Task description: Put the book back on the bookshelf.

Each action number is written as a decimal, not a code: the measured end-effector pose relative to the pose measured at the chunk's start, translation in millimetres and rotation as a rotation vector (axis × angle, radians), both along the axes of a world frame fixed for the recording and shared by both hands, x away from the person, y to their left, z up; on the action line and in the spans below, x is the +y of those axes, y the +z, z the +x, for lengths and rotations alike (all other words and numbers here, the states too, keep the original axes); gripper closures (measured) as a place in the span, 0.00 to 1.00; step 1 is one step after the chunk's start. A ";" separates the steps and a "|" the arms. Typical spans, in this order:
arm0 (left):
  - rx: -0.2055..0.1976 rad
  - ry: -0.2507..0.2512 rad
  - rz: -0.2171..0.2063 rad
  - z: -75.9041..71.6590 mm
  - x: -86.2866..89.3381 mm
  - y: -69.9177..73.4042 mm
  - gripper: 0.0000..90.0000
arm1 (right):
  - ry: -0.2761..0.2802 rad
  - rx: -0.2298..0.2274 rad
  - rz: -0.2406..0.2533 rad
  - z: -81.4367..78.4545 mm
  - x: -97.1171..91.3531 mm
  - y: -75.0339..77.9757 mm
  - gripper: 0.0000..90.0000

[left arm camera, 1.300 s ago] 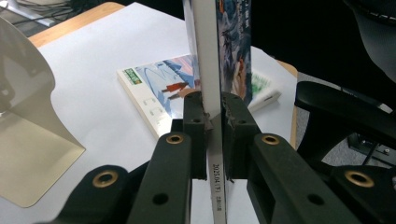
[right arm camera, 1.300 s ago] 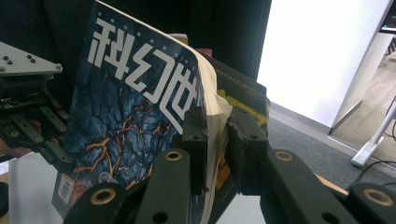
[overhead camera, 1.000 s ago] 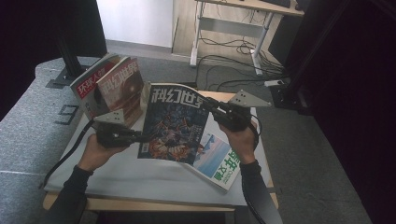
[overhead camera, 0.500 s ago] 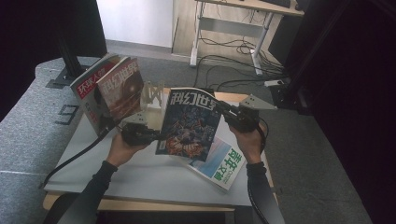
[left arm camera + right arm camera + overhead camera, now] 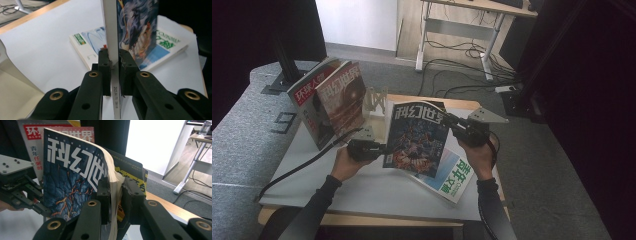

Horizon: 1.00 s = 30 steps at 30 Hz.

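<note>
A dark blue magazine (image 5: 417, 137) with white characters stands upright over the white tabletop (image 5: 362, 190), held between both grippers. My left gripper (image 5: 381, 148) is shut on its lower left edge. In the left gripper view the pads (image 5: 104, 60) pinch the magazine's thin edge (image 5: 136, 25). My right gripper (image 5: 451, 122) is shut on its upper right edge. The right gripper view has the jaws clamped on the curved page block of the magazine (image 5: 72, 177), with the left gripper (image 5: 22, 192) beyond at the left.
A green and white magazine (image 5: 452, 172) lies flat on the table under the held one, also in the left gripper view (image 5: 170, 42). Two magazines (image 5: 332, 100) lean upright at the back left beside a pale wire rack (image 5: 374, 100). A desk and cables lie beyond the table.
My left hand has moved right and down, closer to the right hand. The held magazine has shifted slightly right and lower and now looks narrower. Both grips persist.
</note>
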<state>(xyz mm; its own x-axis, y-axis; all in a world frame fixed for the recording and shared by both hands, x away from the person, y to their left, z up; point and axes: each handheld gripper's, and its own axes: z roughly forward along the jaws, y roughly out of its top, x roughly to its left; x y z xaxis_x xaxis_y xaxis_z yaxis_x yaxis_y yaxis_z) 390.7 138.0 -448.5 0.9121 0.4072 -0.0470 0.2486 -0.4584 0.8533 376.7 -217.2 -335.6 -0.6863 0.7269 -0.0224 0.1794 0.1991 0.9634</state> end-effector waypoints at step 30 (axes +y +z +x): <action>-0.062 0.028 0.012 -6.5 -2.1 -11.6 0.91 | 0.039 0.003 0.050 -8.3 -5.4 1.8 0.83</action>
<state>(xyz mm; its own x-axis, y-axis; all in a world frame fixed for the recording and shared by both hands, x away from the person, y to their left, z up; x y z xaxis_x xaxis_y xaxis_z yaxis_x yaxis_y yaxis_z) 384.2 135.9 -460.1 0.9013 0.4329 0.0144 0.2084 -0.4624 0.8618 368.4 -222.6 -333.9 -0.7142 0.6998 0.0152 0.1756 0.1581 0.9717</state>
